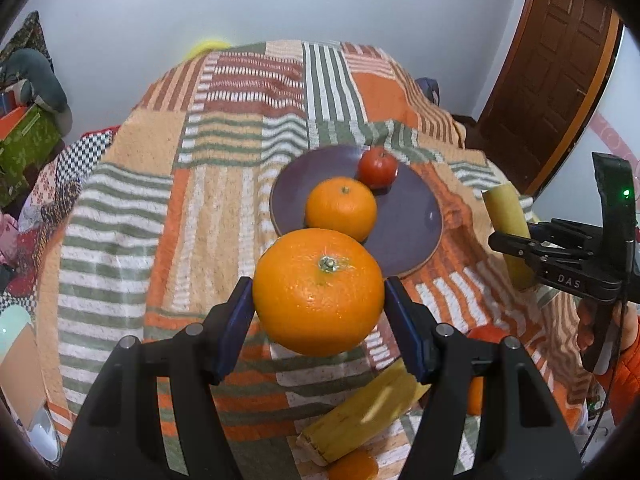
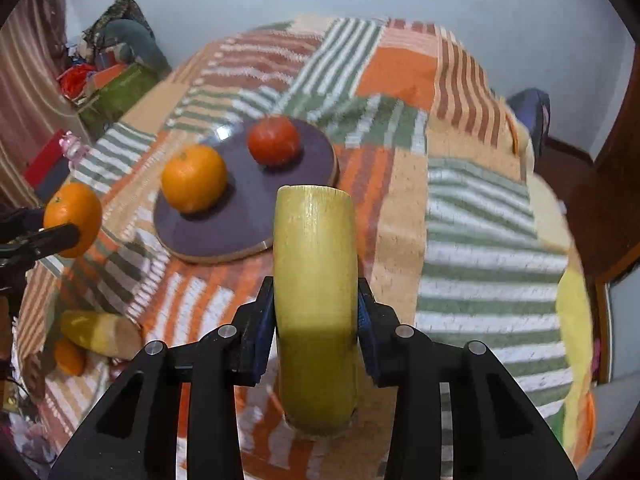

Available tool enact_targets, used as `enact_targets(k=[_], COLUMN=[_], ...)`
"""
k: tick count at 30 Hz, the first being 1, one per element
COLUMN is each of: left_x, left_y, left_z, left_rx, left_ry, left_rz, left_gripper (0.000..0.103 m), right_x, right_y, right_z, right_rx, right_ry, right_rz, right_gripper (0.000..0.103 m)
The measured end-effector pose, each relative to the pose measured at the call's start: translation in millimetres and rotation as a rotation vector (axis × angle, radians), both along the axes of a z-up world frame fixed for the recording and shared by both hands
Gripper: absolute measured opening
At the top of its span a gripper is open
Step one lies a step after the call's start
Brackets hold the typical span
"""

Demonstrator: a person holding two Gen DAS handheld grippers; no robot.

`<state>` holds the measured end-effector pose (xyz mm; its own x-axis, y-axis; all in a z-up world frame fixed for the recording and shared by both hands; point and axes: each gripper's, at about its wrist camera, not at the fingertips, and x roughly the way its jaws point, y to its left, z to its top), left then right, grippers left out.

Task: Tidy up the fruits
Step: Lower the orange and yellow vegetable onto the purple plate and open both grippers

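My left gripper (image 1: 319, 286) is shut on a large orange (image 1: 318, 292), held above the striped cloth just in front of the purple plate (image 1: 404, 220). On that plate sit a smaller orange (image 1: 341, 208) and a red fruit (image 1: 377, 168). My right gripper (image 2: 316, 292) is shut on a yellow-green cane piece (image 2: 316, 280), held upright above the cloth to the right of the plate (image 2: 248, 220). From the right wrist view the held orange (image 2: 74, 216) hangs at the far left.
A second cane piece (image 1: 360, 412) lies on the cloth near the front, with a small orange (image 1: 354, 468) beside it and a red-orange fruit (image 1: 486, 334) to its right. The striped cloth (image 2: 480, 240) stretches bare to the right. A wooden door (image 1: 560, 60) stands at the back right.
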<state>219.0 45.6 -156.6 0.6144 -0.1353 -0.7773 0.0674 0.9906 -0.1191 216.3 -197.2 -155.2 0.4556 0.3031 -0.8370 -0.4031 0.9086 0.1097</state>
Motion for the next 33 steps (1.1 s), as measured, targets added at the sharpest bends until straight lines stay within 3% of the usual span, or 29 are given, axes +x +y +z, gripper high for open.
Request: enact_targets(k=[5, 12, 22, 33], left_x=[7.9, 32.8, 82.3, 132.9], left_y=[1.2, 3.2, 19.7, 17.5], left_z=[17.0, 23.5, 11.8, -24.0], left_rx=[0.007, 0.04, 0.032, 0.061], left_ry=[-0.038, -0.057, -0.037, 0.021], left_rz=[0.006, 0.006, 0.031, 0.024], left_gripper=[0.065, 0.065, 0.065, 0.065], right_x=[9.7, 24.9, 54.2, 78.2], right_y=[13.9, 40.5, 74.4, 93.8], right_z=[22.4, 31.7, 17.6, -10.1], right_rx=[0.031, 0.039, 0.043, 0.028], right_ry=[-0.059, -0.11, -0.108, -0.062], right_rz=[0.035, 0.097, 0.162, 0.193], right_gripper=[0.034, 0.034, 0.034, 0.034])
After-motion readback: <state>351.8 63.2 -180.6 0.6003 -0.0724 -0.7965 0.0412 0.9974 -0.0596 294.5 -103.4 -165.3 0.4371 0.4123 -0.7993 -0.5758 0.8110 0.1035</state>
